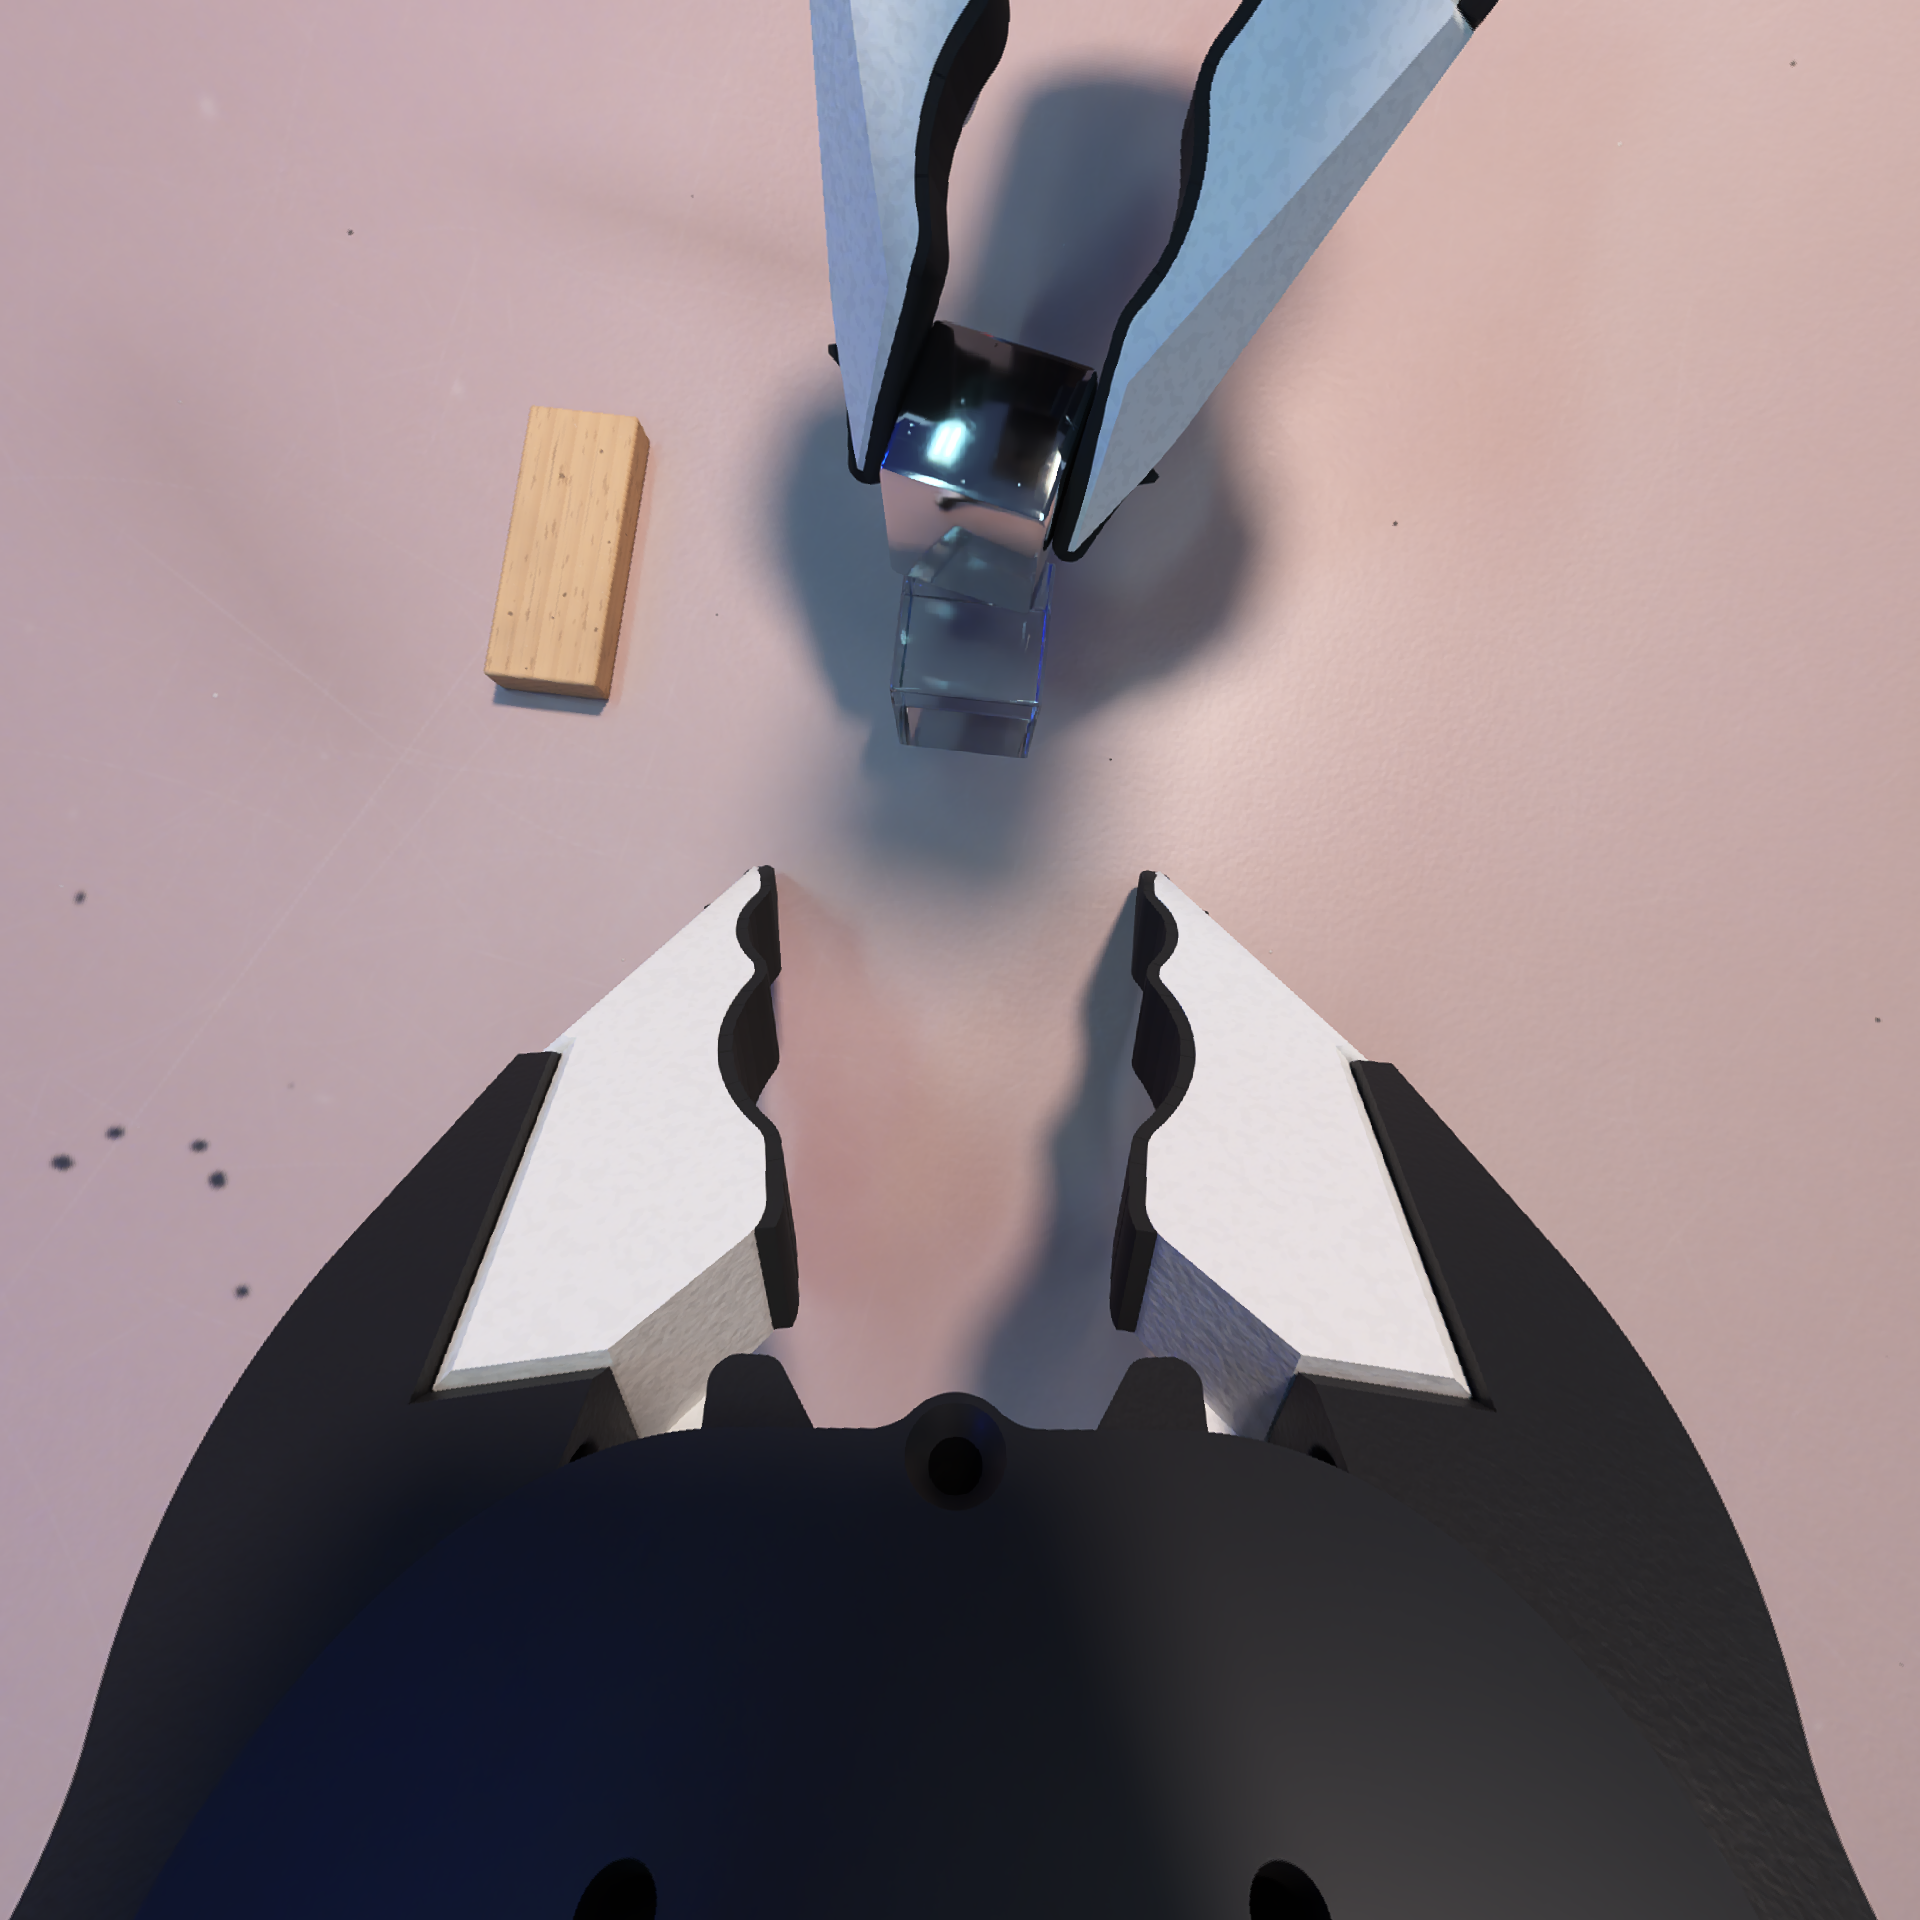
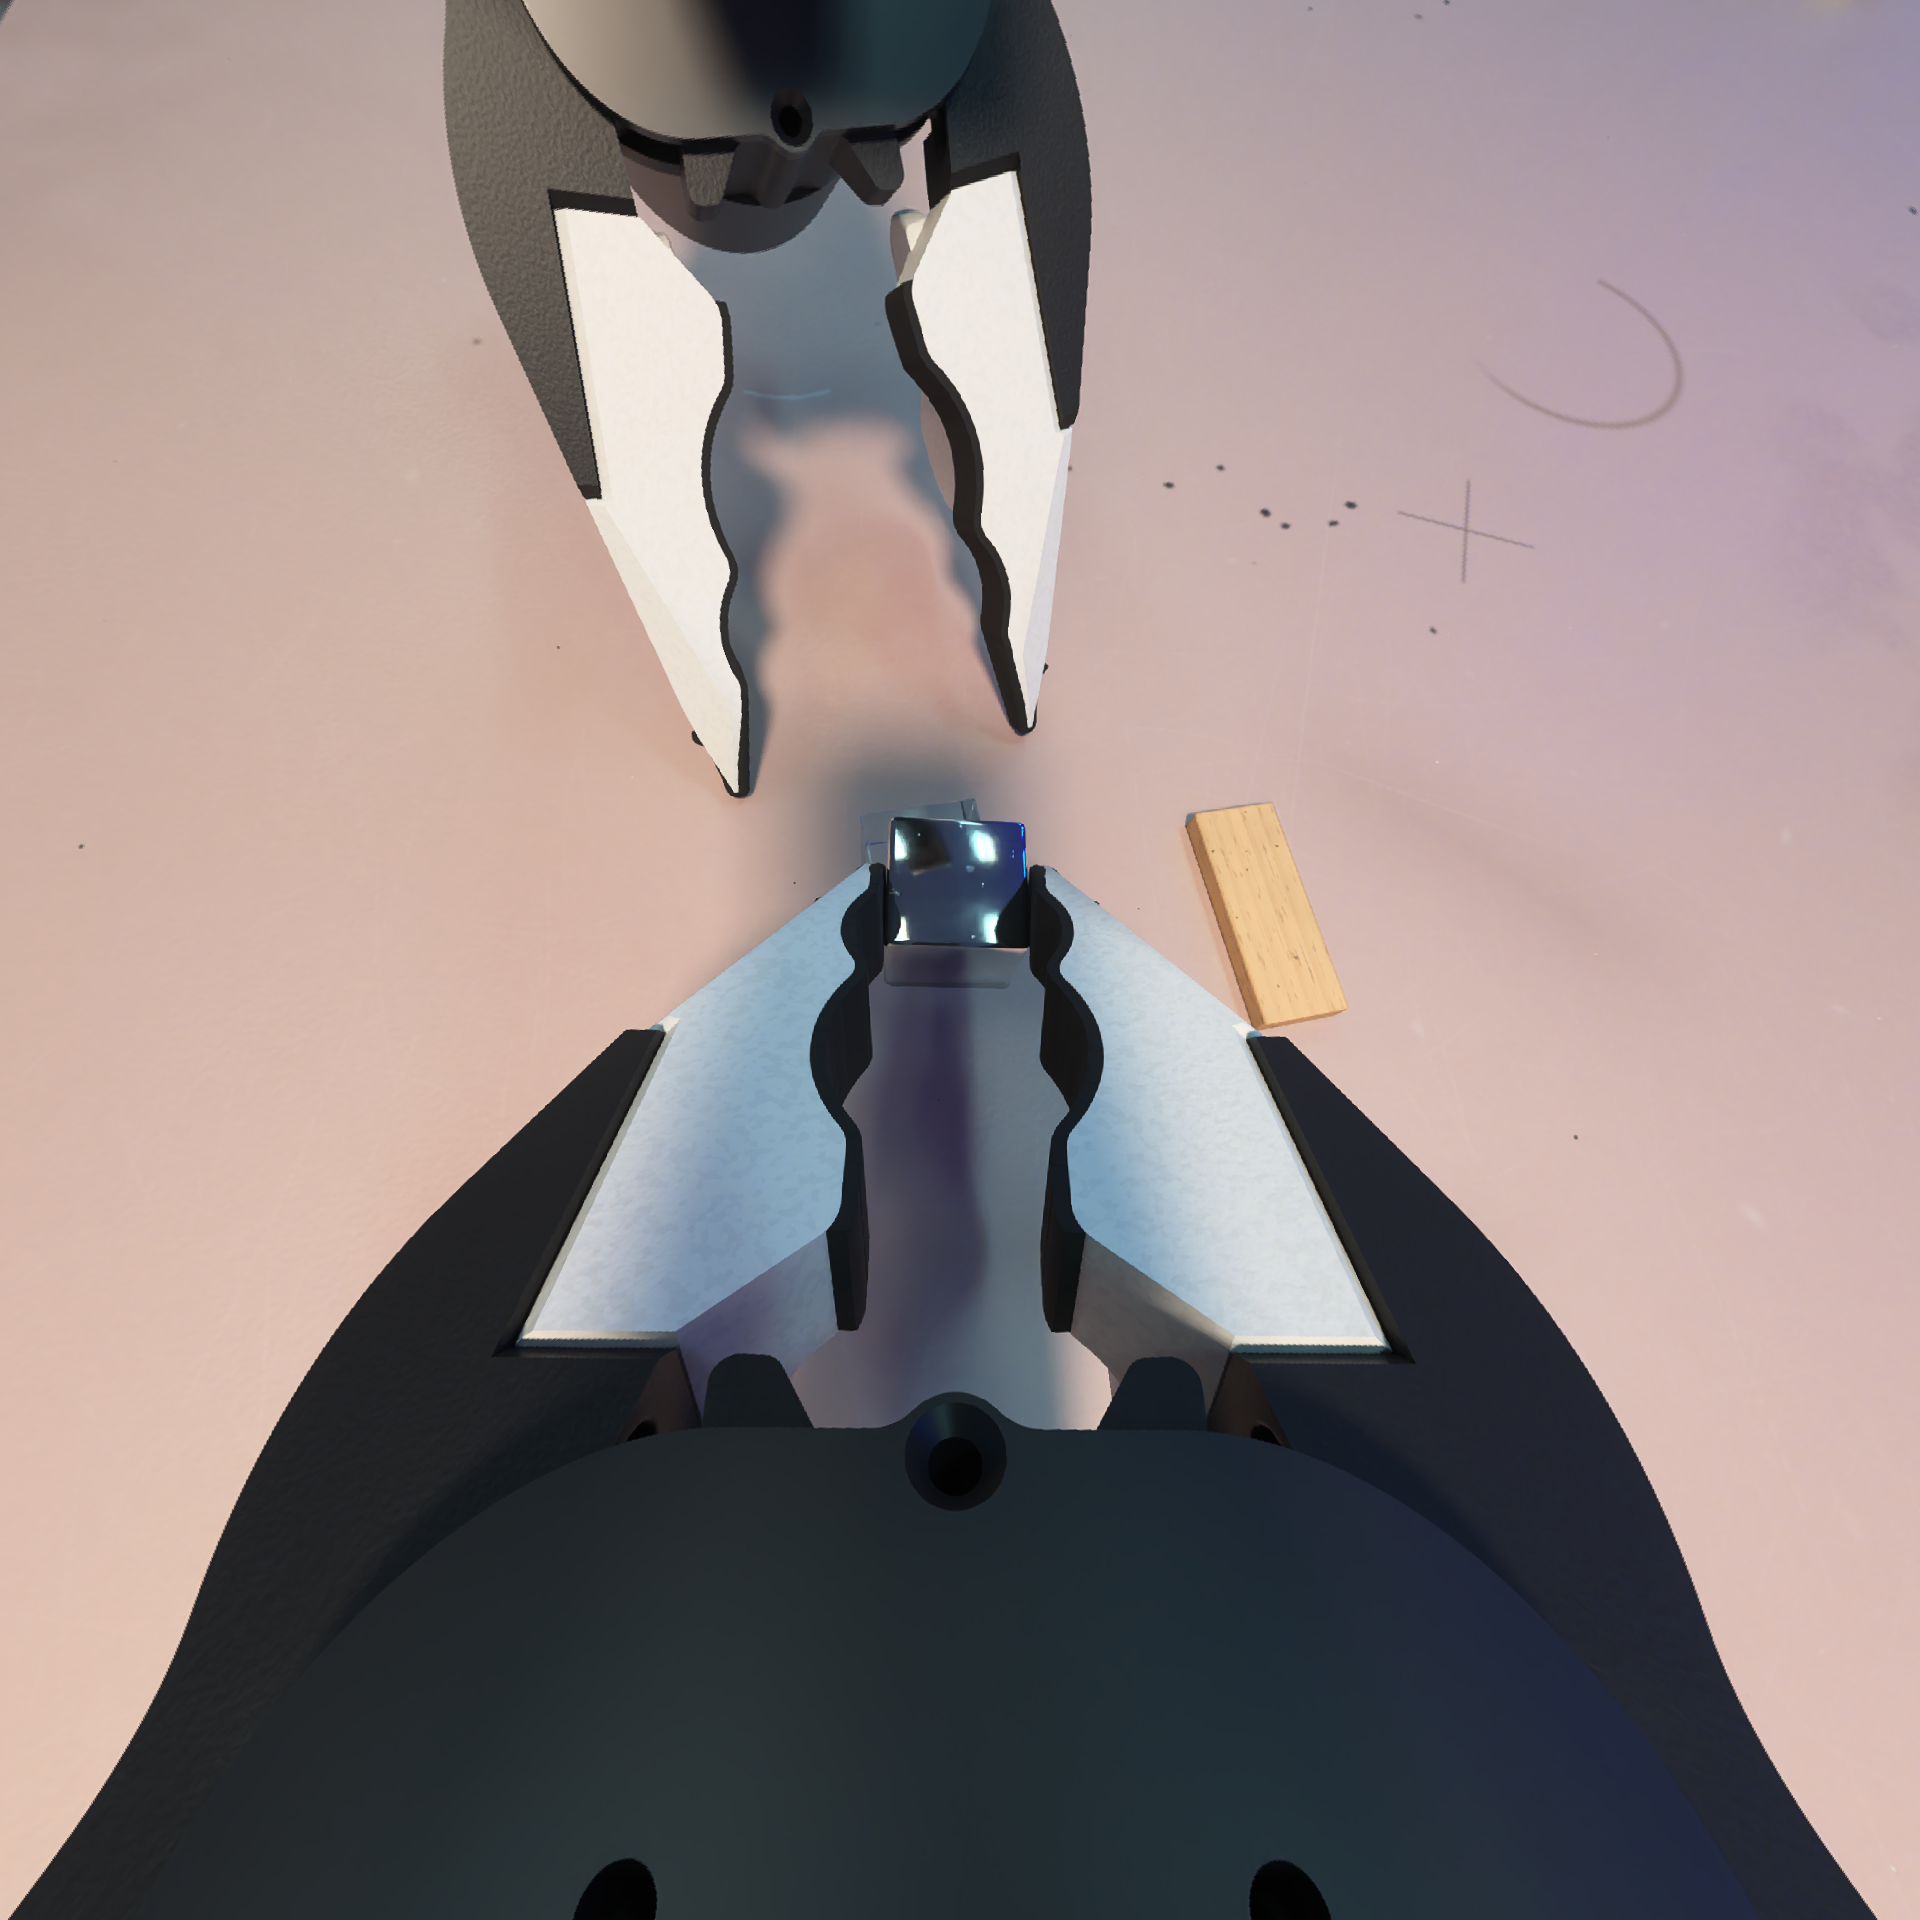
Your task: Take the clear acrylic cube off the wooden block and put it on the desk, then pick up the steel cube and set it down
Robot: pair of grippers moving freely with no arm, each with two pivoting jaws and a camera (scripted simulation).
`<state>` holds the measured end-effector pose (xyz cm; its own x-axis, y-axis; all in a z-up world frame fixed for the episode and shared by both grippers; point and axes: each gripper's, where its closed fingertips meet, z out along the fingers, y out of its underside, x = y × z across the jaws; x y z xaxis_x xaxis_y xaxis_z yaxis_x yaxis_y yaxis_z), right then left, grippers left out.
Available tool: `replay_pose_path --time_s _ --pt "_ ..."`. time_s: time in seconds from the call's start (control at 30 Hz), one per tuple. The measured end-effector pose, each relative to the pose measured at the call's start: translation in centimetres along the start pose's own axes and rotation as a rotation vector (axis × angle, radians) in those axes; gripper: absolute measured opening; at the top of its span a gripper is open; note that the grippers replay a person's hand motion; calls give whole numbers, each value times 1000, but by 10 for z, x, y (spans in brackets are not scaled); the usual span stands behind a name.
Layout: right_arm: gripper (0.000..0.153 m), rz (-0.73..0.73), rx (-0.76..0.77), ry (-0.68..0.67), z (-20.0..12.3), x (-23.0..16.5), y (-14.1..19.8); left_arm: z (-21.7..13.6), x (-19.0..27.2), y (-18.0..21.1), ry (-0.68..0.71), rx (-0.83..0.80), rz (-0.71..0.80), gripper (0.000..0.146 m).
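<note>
Steel cube [image 2: 956,881] between right gripper's [image 2: 956,902] fingers [image 2: 1049,914].

Dark ink specks [image 2: 1307,512], a pencilled cross [image 2: 1466,530] and a curved line [image 2: 1621,384].

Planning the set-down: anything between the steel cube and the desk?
Possibly. The right hand-held gripper grips the steel cube; the clear acrylic cube sits close beside it on the desk, wooden block well aside.
</note>
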<state>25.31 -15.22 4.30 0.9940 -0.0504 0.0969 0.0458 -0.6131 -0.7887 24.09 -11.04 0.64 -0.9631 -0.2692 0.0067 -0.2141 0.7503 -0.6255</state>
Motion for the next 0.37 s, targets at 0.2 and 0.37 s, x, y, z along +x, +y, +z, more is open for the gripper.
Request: replay_pose_path --time_s 0.2,0.37 --pt "27 3 3 -2 0 0 0 0 0 0 -1 0 -1 69" --pt "27 10 10 -5 0 0 0 0 0 0 -1 0 -1 69"
